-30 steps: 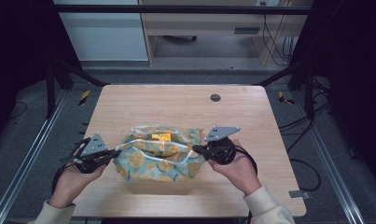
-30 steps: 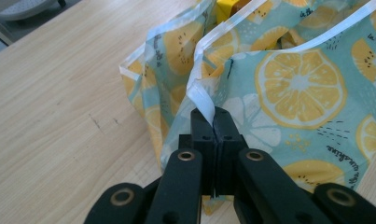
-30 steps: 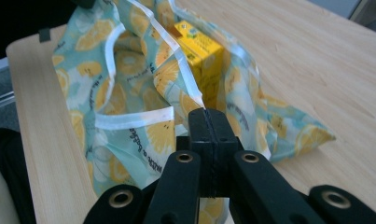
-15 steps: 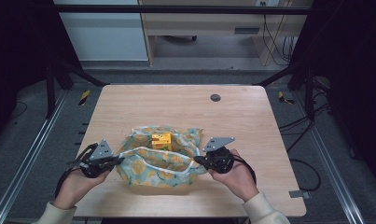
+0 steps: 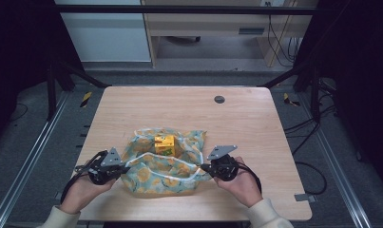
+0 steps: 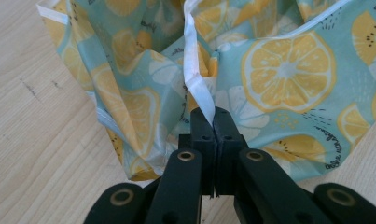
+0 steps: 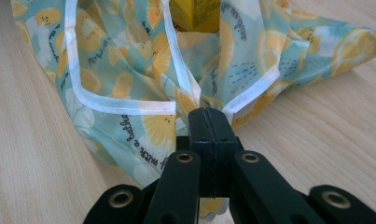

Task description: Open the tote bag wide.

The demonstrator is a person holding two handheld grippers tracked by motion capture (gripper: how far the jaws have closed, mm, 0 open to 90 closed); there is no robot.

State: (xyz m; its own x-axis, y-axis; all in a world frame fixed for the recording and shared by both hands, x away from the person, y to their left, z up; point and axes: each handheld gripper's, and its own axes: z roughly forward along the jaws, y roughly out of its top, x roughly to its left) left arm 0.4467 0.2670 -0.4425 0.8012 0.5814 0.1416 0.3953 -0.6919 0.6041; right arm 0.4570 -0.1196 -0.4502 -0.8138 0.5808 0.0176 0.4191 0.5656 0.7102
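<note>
A lemon-print cloth bag (image 5: 163,168) with white edging lies near the front of the wooden table (image 5: 236,118). A yellow carton (image 5: 164,145) stands inside it, and its top shows in the right gripper view (image 7: 195,14). My left gripper (image 5: 117,167) is shut on the bag's left edge; in the left gripper view its jaws (image 6: 214,122) pinch the white hem of the bag (image 6: 279,79). My right gripper (image 5: 204,167) is shut on the bag's right edge, where the white trim of the bag (image 7: 125,74) meets the closed jaws (image 7: 209,120).
A small dark round grommet (image 5: 219,99) sits in the table at the back right. Metal floor rails (image 5: 27,156) run along both sides, and a desk with cables (image 5: 274,28) stands beyond the far edge.
Both hands have come down and toward the front edge with the bag's edges. The bag has sunk and spread flatter on the table, leaving the carton more exposed.
</note>
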